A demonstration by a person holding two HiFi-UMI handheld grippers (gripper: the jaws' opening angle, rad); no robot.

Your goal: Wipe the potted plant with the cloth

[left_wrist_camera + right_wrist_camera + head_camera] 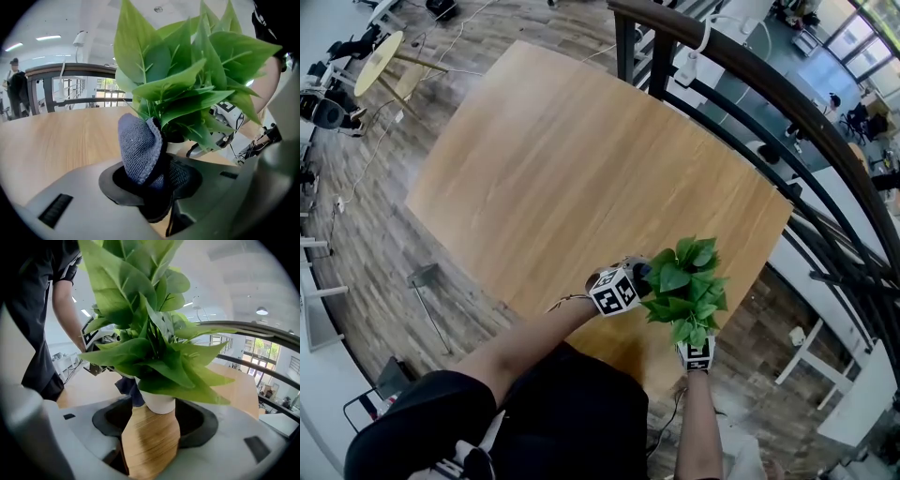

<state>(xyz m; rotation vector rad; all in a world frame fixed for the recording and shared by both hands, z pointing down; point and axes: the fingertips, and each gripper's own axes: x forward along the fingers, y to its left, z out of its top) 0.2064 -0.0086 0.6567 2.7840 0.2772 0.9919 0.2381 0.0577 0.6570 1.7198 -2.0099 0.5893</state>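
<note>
A leafy green potted plant (pixel 684 281) is held over the near edge of the wooden table (pixel 581 159). My right gripper (pixel 695 341) is shut on its pot (pixel 150 441), which is wood-grained below and white above. The leaves (pixel 150 333) fill the right gripper view. From the plant's left, my left gripper (pixel 637 277) is shut on a blue-grey cloth (pixel 138 147). The cloth's tip touches the lower leaves (pixel 187 79) near the pot's rim. Behind the pot, the cloth (pixel 125 385) shows as a dark fold.
A dark curved railing (pixel 769 84) runs along the table's far right side. A round light table (pixel 380 61) and chairs stand at the upper left on the wood floor. A person (pixel 16 89) stands far off by the railing.
</note>
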